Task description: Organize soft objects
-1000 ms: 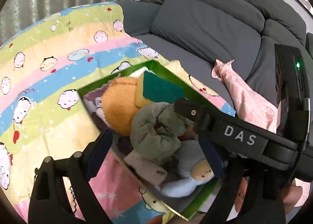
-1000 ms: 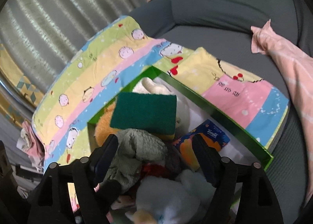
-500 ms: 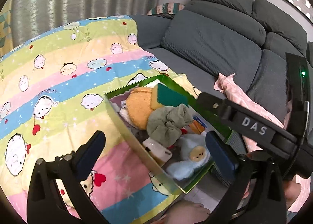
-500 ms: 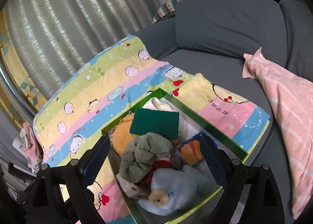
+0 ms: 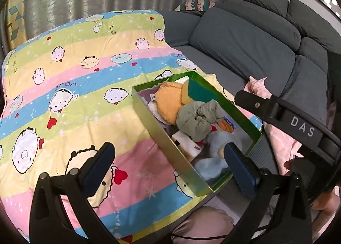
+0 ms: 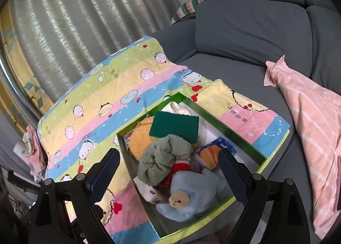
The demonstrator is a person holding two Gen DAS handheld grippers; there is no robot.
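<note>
Soft items (sponge (image 6: pixel 175 124), green cloth (image 6: pixel 164 160), blue plush (image 6: pixel 189 199)) are seen packed in the box (image 6: pixel 230 133) on the blanket (image 5: pixel 74 86); both left claw (image 5: pixel 168 165) and right claw (image 6: pixel 168 171) are held wide open, empty, above it; task judged nearly done.

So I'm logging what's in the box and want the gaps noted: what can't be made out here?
- Box bottom, both views: buried under the green cloth and blue plush.
- Plush body, left view: behind the left gripper finger.
- Red item: mostly covered, unidentifiable.
- White item: label too small.
</note>
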